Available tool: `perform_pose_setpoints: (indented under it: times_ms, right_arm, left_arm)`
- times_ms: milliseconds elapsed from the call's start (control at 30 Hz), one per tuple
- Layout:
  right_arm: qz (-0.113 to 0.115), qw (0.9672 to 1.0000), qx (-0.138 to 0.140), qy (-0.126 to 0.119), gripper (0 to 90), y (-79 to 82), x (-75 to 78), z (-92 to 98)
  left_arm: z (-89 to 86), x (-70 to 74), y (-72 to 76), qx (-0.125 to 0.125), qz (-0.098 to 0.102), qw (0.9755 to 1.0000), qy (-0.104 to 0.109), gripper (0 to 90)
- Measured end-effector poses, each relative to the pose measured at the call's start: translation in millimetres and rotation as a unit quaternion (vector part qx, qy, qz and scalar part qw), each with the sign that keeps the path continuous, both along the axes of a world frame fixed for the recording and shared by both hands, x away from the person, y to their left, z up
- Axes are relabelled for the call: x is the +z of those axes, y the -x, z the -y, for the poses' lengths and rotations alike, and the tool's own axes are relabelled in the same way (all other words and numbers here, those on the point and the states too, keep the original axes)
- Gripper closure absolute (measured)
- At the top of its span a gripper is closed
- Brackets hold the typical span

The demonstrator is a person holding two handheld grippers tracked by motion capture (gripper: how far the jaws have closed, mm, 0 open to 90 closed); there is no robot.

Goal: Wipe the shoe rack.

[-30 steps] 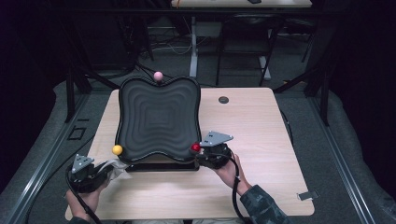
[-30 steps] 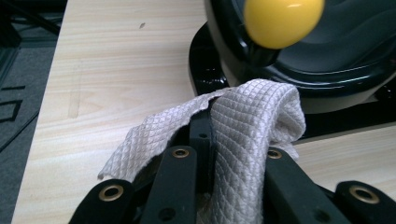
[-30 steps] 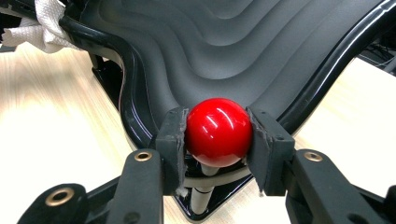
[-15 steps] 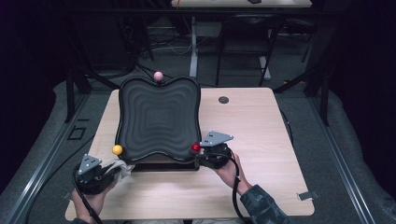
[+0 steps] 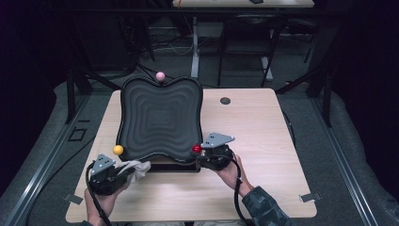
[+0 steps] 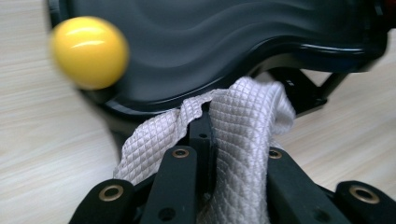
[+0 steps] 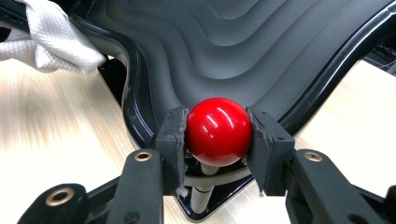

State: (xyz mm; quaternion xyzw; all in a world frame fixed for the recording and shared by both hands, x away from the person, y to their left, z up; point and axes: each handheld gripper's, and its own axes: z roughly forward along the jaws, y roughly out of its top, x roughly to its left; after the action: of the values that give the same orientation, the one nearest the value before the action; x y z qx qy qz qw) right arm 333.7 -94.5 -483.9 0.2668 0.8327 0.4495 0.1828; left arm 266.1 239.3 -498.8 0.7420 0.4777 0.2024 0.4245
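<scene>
The right claw [image 7: 218, 133] pinches the red ball [image 7: 218, 130], while the left claw [image 6: 205, 140] clamps a white cloth [image 6: 243, 121].

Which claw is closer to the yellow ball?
The left claw. It holds a white cloth just below the yellow ball, at the black tray's near left corner. The right claw is across the tray, clamped on the red ball.

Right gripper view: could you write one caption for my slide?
Right gripper jaws clamp the red ball at the black wavy tray, white cloth nearby.
</scene>
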Motion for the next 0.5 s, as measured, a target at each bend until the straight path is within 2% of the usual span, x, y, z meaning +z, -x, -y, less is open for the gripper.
perform_pose_setpoints:
  times_ms: [67,233,500]
  right_arm:
    - [0.000,1.0000,0.000,0.001,60.1,-0.1,0.1,0.2]
    - [0.000,1.0000,0.001,0.000,60.0,-0.2,0.1,0.3]
    - [-0.001,1.0000,0.000,-0.001,60.0,-0.2,0.1,0.2]
  left_arm:
    - [7.8,0.4,-2.4,-0.008,-0.001,1.0000,0.001,82.8]
    - [29.7,-0.5,-12.0,-0.036,-0.002,0.9992,-0.015,82.8]
    - [58.9,-1.3,-24.4,-0.068,-0.002,0.9975,-0.020,82.8]
